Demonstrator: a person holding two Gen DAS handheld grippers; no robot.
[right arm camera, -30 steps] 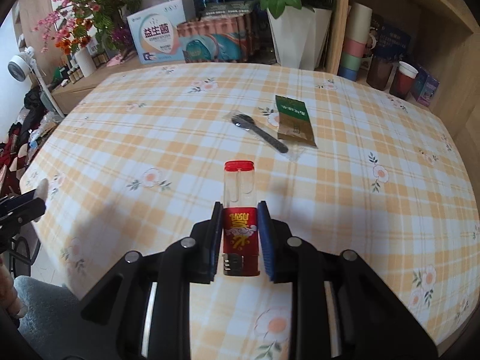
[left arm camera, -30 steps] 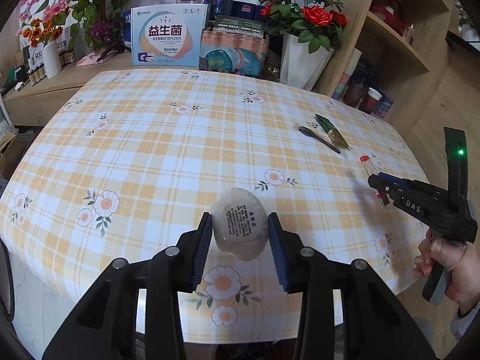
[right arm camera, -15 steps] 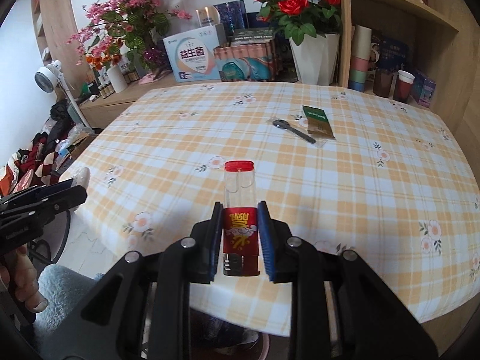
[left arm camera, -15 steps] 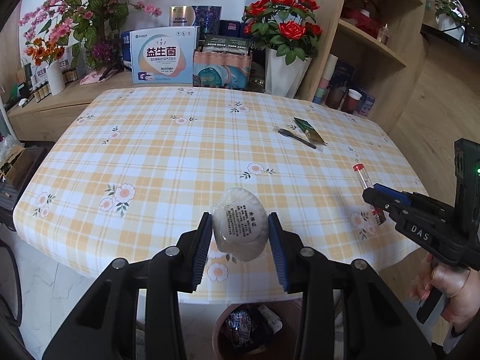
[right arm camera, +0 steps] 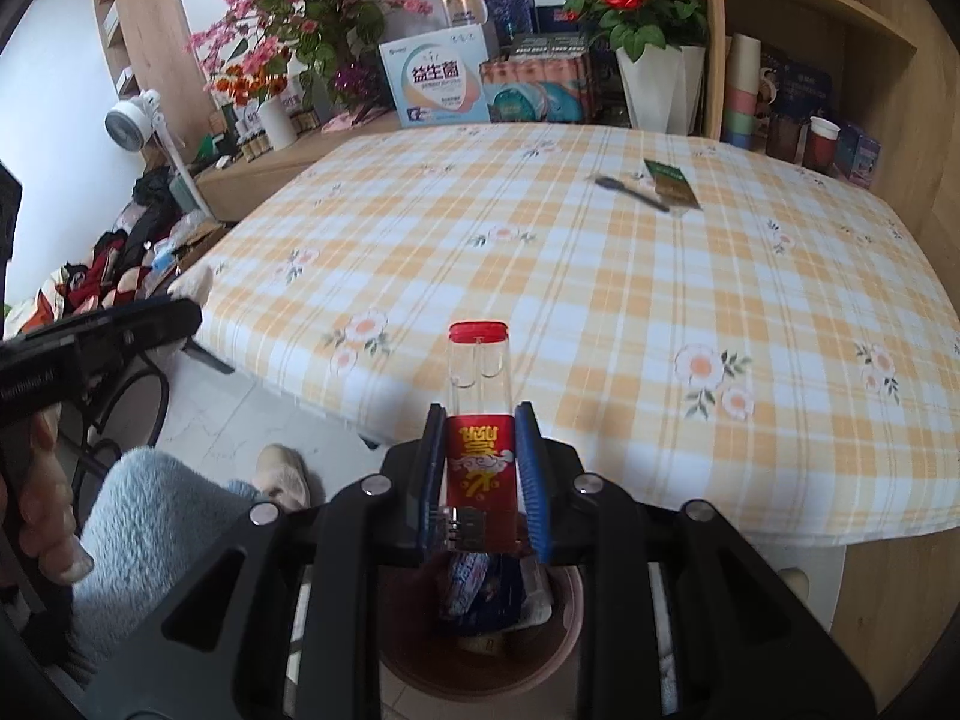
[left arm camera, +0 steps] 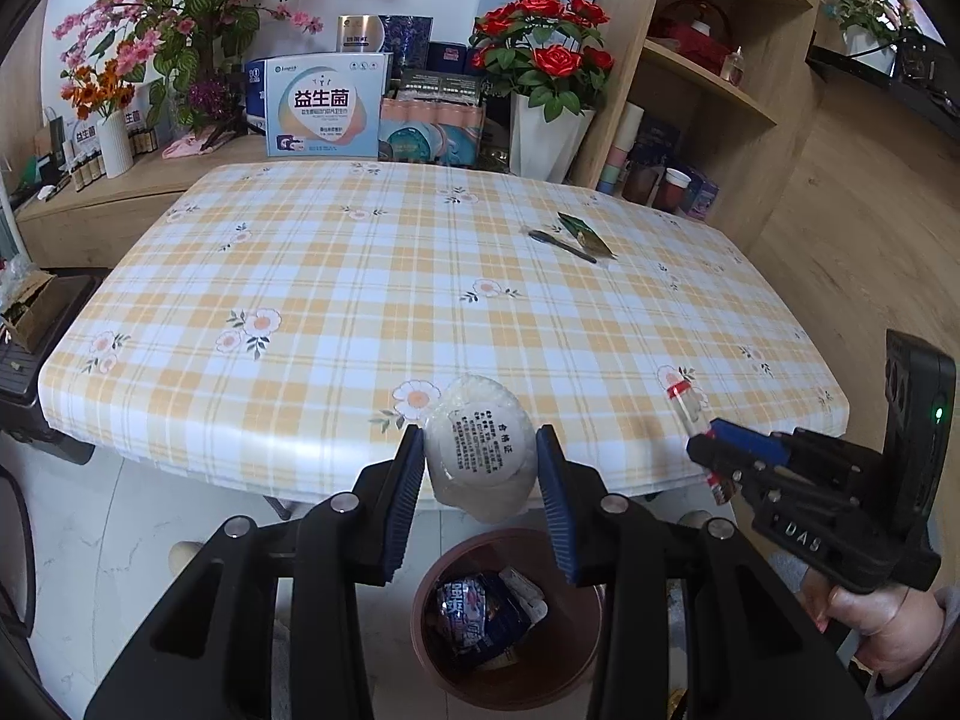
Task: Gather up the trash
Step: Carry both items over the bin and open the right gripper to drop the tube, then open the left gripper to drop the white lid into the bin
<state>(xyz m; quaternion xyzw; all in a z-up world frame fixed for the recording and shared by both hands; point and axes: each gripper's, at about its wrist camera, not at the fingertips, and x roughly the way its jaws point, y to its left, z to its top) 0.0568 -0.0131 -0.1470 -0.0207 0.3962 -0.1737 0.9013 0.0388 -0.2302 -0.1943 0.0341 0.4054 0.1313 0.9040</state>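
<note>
My left gripper [left arm camera: 480, 474] is shut on a white wrapped cup [left arm camera: 477, 441] with a printed label, held in the air past the table's front edge and above a brown trash bin [left arm camera: 432, 648]. My right gripper [right arm camera: 480, 468] is shut on a clear tube with a red cap and red label [right arm camera: 479, 396], held above the same bin [right arm camera: 396, 654]. The right gripper also shows at the right of the left wrist view [left arm camera: 714, 450]. A green packet [left arm camera: 585, 231] and a black spoon [left arm camera: 561, 245] lie on the far right of the checked tablecloth [left arm camera: 360, 300].
The bin holds a blue wrapper [left arm camera: 480, 606] and other trash. Boxes [left arm camera: 324, 105], flower vases [left arm camera: 549, 132] and a wooden shelf [left arm camera: 708, 72] stand behind the table. A blue-clad leg [right arm camera: 156, 516] and slipper [right arm camera: 282, 474] are at the left of the bin. Clutter lies on the left floor [right arm camera: 114, 264].
Both grippers have pulled back from over the table to beyond its front edge and now hang above the trash bin. Each still holds its item.
</note>
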